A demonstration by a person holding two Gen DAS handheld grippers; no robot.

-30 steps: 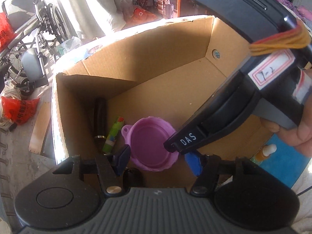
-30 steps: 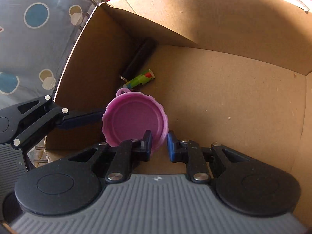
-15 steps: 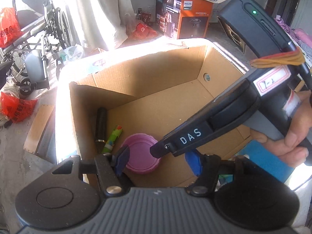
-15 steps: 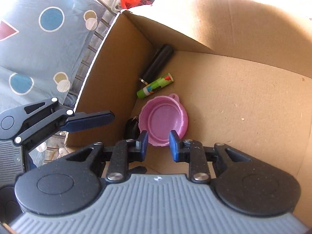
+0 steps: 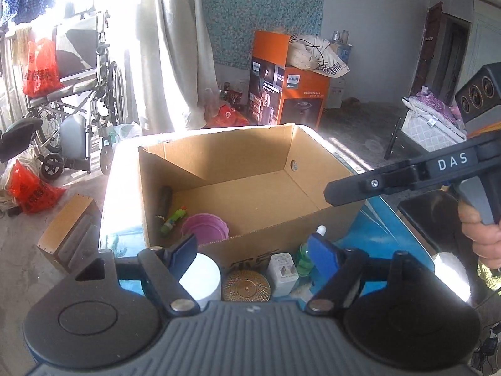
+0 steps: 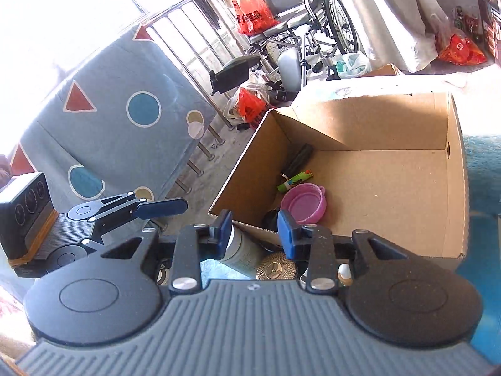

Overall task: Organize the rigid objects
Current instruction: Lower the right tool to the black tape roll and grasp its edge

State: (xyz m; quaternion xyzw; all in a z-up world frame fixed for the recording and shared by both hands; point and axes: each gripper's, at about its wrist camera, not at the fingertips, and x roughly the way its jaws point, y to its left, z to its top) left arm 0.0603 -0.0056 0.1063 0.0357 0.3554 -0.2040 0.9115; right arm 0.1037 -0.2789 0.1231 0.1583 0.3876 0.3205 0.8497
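An open cardboard box (image 5: 272,185) (image 6: 391,188) stands on a blue-covered surface. In its near left corner lie a purple lid (image 5: 205,226) (image 6: 305,204), a green tube (image 5: 173,217) (image 6: 296,180) and a black cylinder (image 5: 164,200) (image 6: 299,158). My left gripper (image 5: 253,255) hangs above and in front of the box, its jaws opening with nothing between them. My right gripper (image 6: 255,232) is raised over the box's near wall, its jaws opening and holding nothing. Just in front of the box sit a white round container (image 5: 200,277), a gold patterned disc (image 5: 245,286) (image 6: 275,268), a white plug adapter (image 5: 283,269) and a green bottle (image 5: 302,257).
A wheelchair (image 5: 81,103) (image 6: 300,31) and red bags (image 5: 28,191) stand on the floor to the left. An orange carton (image 5: 288,94) is behind the box. A patterned grey cloth (image 6: 109,125) hangs over a rail at the left. A small brown box (image 5: 67,235) lies on the floor.
Both grippers have pulled up and back out of the box. The right gripper let go of the purple lid, which now lies on the box floor. Both pairs of jaws have widened.
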